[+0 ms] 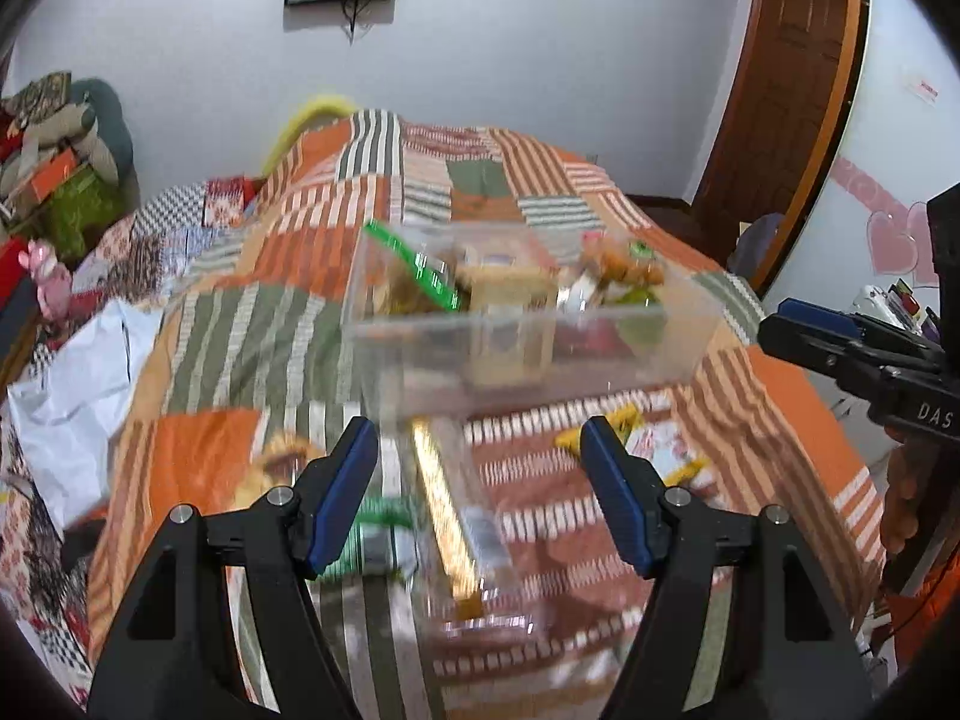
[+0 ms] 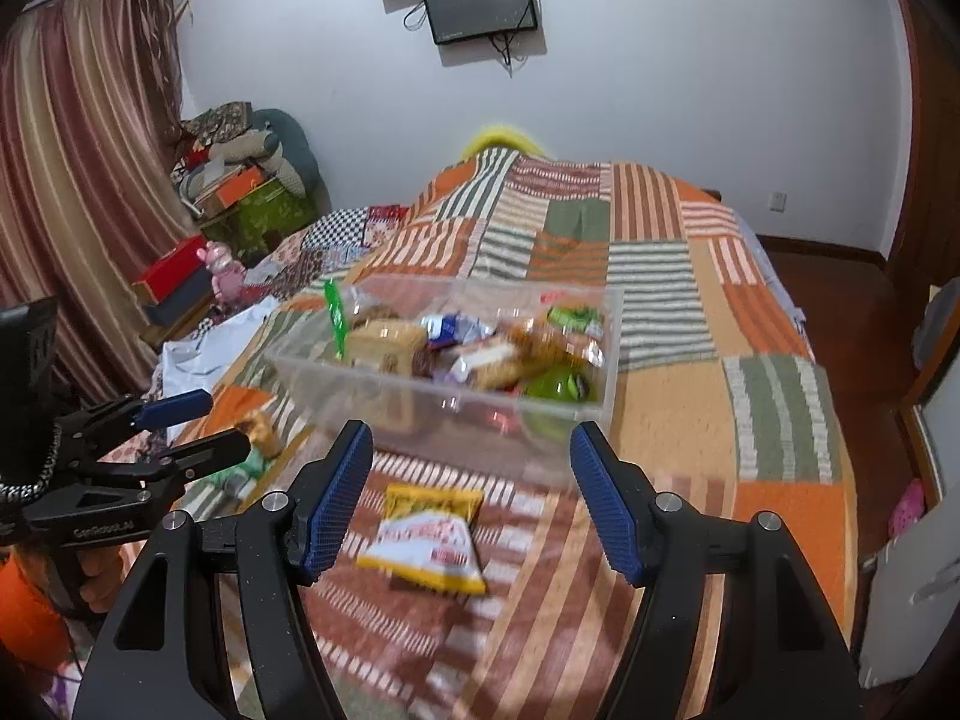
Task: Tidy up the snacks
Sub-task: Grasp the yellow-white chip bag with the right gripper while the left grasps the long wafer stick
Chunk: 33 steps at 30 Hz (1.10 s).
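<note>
Nearest, the right hand-held gripper hangs with its ribbed blue pads parted and empty, probably poised over the yellow-and-white snack packet, a crinkly pouch lying flat on the bed. The left hand-held gripper is likewise spread with nothing between its pads; below it lie a long gold-edged wrapper and a green packet, both blurred. Further back, the clear plastic box, rigid and rectangular, sits on the striped patchwork quilt, already holding a jumble of wrapped snacks, seemingly the collecting place.
</note>
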Each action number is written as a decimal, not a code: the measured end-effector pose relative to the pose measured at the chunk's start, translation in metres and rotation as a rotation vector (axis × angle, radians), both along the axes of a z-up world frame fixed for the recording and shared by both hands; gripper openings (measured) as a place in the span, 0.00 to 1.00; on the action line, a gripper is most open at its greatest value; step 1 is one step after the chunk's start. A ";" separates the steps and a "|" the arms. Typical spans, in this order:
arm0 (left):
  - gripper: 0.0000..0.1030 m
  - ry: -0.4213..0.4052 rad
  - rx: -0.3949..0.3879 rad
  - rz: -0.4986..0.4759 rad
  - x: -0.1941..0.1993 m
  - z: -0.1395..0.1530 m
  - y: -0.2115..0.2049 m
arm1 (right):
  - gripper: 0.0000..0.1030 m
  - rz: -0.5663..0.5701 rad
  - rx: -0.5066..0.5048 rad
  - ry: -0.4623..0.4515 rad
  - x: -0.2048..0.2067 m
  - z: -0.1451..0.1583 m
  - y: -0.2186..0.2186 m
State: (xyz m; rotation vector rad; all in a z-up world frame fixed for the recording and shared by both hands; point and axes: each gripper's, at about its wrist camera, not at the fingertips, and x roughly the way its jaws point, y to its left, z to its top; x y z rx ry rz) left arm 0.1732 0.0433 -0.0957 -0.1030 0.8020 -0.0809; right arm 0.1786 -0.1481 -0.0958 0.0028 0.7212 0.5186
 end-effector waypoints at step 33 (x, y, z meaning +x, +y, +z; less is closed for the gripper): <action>0.53 0.123 -0.051 -0.021 0.020 -0.069 -0.007 | 0.63 0.156 -0.160 0.204 0.013 -0.077 0.053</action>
